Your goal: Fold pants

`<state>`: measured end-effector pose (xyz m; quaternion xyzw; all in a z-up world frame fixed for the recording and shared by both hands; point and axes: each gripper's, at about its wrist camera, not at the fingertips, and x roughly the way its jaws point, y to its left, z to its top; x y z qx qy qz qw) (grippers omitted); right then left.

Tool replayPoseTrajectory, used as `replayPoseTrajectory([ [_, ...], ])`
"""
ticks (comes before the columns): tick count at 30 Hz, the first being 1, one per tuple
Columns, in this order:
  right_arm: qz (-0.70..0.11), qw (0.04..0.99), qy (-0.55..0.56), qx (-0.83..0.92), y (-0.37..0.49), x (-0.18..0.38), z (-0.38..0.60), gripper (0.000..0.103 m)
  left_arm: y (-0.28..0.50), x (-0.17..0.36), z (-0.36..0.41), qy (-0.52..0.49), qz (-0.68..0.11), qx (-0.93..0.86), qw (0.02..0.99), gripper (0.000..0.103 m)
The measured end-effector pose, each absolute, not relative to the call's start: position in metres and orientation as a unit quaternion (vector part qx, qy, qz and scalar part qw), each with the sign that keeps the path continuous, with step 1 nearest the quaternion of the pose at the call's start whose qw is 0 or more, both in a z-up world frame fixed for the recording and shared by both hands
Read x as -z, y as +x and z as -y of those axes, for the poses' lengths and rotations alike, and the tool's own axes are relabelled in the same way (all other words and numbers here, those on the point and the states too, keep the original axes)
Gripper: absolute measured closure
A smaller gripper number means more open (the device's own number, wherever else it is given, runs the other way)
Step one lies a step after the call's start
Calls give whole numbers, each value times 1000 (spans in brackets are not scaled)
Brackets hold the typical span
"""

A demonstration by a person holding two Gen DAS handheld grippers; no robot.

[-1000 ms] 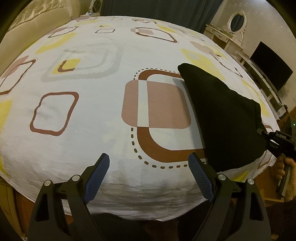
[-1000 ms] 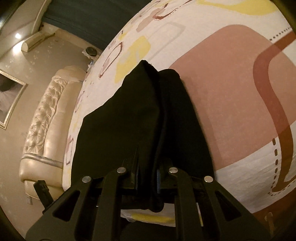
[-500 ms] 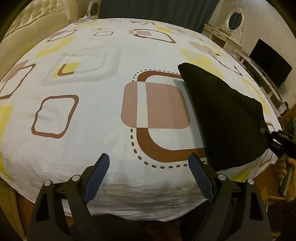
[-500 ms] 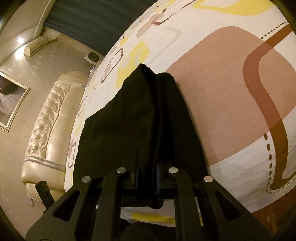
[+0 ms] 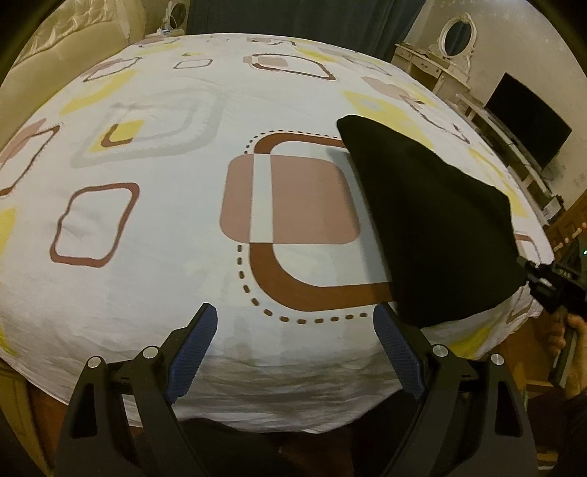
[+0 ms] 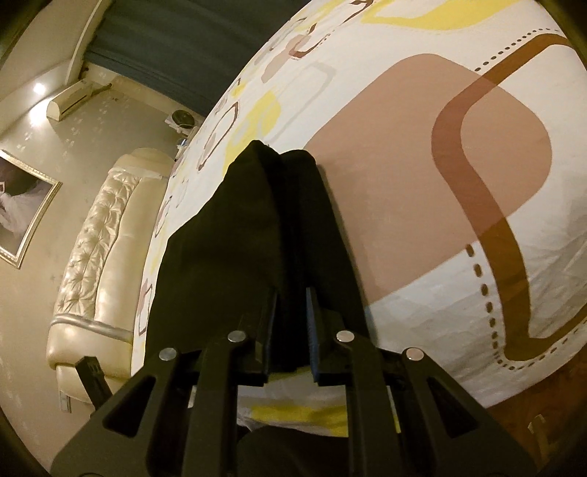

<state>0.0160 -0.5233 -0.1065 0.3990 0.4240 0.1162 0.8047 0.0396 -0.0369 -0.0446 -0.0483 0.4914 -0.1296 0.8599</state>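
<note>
Pants (image 5: 436, 227) lying on bed (image 5: 165, 227), near its edge. Right gripper (image 6: 291, 312) pinching pants' end; left gripper (image 5: 297, 352) gaping, empty, hovering beside pants. Advice: keeping layers aligned while folding.

**A home bedroom**

A wide bed (image 5: 146, 257) fills both views, covered by a white sheet printed with brown, pink and yellow rounded squares. A cream tufted headboard (image 6: 95, 235) stands at one end. Dark curtains (image 5: 293, 18) hang along the far wall. A white dressing table with an oval mirror (image 5: 456, 35) stands beside a low stand carrying a flat-screen television (image 5: 528, 121). A framed picture (image 6: 22, 209) and an air conditioner (image 6: 71, 99) hang on a pale patterned wall.
</note>
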Motion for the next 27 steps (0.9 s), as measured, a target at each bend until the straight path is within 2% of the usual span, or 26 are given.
replayPoseTrajectory([
  [4,-423,798,412,-120,7,107,536,88,38,47,39,-71,-498,149,852,17],
  [5,-424,798,413,-115,5,107,539,81,38,47,40,-78,-500,151,849,17],
  [6,-426,800,412,-94,1,106,544,70,38,48,40,-87,-503,155,846,17],
  [7,-421,804,413,-74,-4,105,549,43,39,49,40,-94,-505,158,843,17],
  [8,-411,805,421,-72,-7,105,552,39,40,50,39,-106,-507,162,840,17],
  [14,-362,778,504,-96,-13,109,567,37,53,53,41,-175,-516,207,813,17],
  [24,-407,762,486,-132,12,124,535,33,73,77,49,-277,-540,253,753,17],
  [27,-408,769,473,-135,16,122,526,23,75,77,52,-291,-538,271,743,17],
])
